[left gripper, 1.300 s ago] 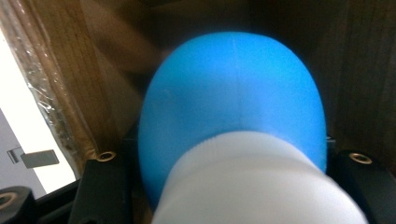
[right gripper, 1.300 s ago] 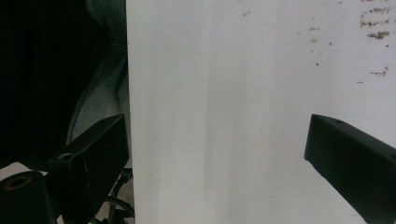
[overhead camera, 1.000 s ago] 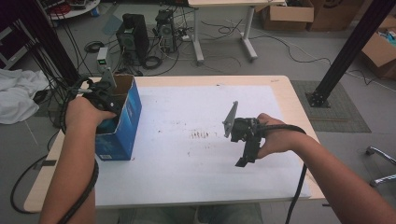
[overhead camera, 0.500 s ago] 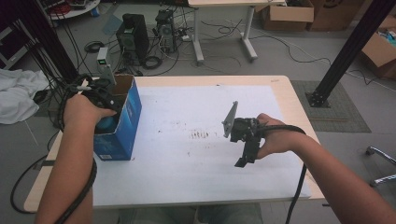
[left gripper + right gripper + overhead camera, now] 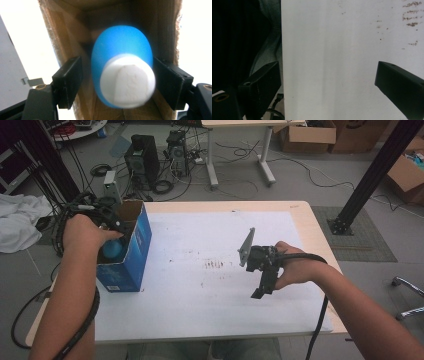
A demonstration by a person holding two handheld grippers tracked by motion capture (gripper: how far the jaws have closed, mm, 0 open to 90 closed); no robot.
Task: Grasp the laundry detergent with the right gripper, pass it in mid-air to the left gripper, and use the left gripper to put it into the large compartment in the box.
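Observation:
A blue rounded bottle with a white cap (image 5: 122, 75) hangs inside the open blue cardboard box (image 5: 127, 265), cap end toward the camera and blurred. My left gripper (image 5: 117, 75) straddles it at the box mouth, open; a small gap shows on the left side and the right jaw lies against the bottle or very close to it. In the high view the bottle (image 5: 112, 249) shows under the left hand at the table's left. My right gripper (image 5: 261, 292) hovers over the white table cover (image 5: 332, 50) right of centre, open, nothing between its jaws.
Brown smudges (image 5: 215, 265) mark the middle of the white cover. The table's front edge and dark floor (image 5: 242, 37) lie beside the right gripper's jaws. Computer towers (image 5: 145, 155), cables and cardboard boxes stand on the floor beyond the table.

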